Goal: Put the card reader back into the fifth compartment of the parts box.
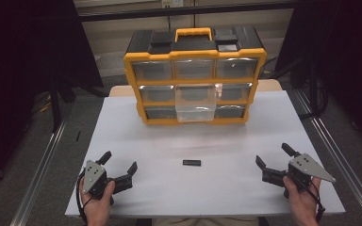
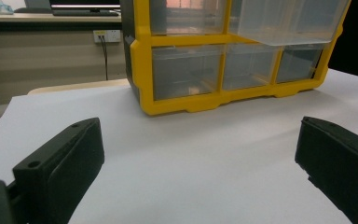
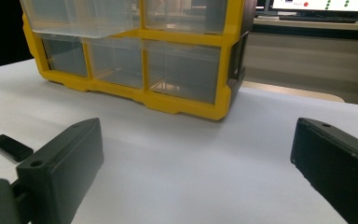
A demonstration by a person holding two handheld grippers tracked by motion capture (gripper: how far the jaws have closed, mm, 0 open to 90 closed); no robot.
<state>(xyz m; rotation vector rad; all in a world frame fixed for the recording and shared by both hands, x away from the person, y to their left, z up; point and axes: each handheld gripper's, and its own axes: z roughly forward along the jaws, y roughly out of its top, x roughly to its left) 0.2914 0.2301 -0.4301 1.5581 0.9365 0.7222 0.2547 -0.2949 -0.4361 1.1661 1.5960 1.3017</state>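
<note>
Little black bar (image 1: 191,163) lies lengthwise left-to-right, midway between the grippers. Left gripper (image 1: 119,164) and right gripper (image 1: 272,154) both sit spread wide, empty. Left looks a touch nearer, I'd guess.

yellow organizer (image 1: 195,56), black stick (image 1: 191,163), white table (image 1: 169,141)

Drawer contents (image 1: 195,100) (unclear through plastic)
</note>
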